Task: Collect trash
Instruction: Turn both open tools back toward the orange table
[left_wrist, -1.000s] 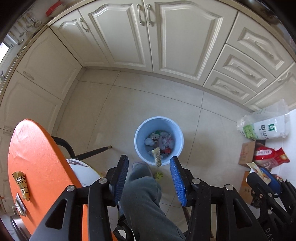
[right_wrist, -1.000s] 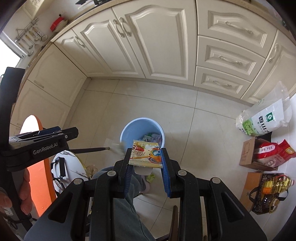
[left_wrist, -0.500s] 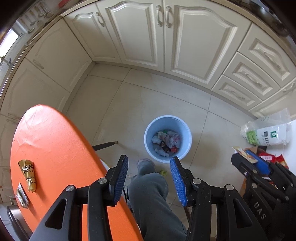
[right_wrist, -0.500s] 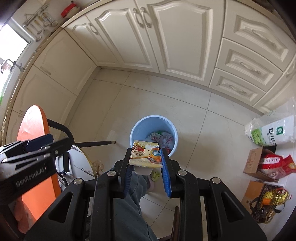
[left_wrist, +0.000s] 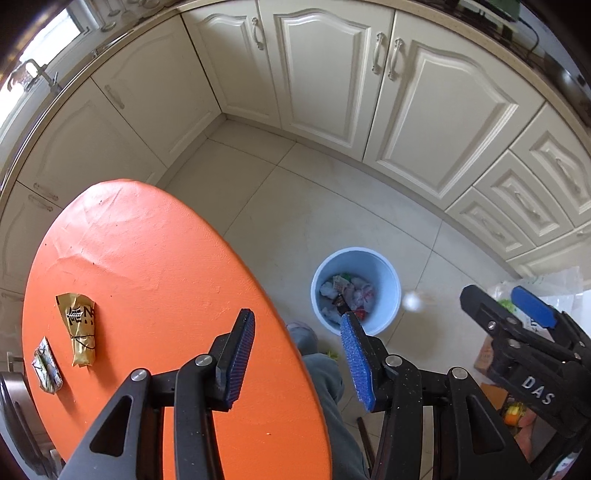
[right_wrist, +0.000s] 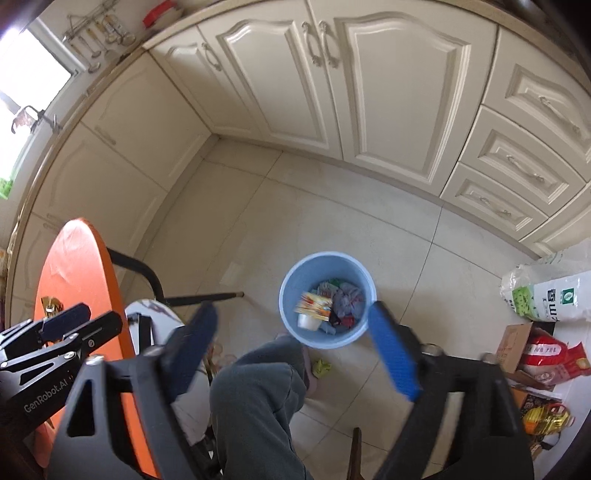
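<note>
A light blue trash bin (right_wrist: 327, 300) stands on the tiled floor, holding crumpled trash. My right gripper (right_wrist: 291, 343) is open above it, and an orange-yellow snack wrapper (right_wrist: 313, 305) with a white cup falls into the bin. My left gripper (left_wrist: 297, 356) is open and empty over the edge of the orange round table (left_wrist: 147, 280); the bin (left_wrist: 356, 290) shows beyond it. A gold wrapper (left_wrist: 78, 334) and a small silvery packet (left_wrist: 46, 365) lie on the table's left side. A small yellow-green scrap (right_wrist: 320, 367) lies on the floor by the bin.
Cream cabinets (right_wrist: 332, 92) line the back and left walls. A white rice sack (right_wrist: 546, 295), cardboard boxes (right_wrist: 517, 339) and an oil bottle (right_wrist: 546, 424) sit at the right. The person's grey-trousered leg (right_wrist: 258, 398) is under the grippers. A black-framed chair (right_wrist: 147, 280) stands by the table.
My right gripper has opened and let go of the snack wrapper, which drops into the bin. My left gripper has swung left over the orange table, still open.
</note>
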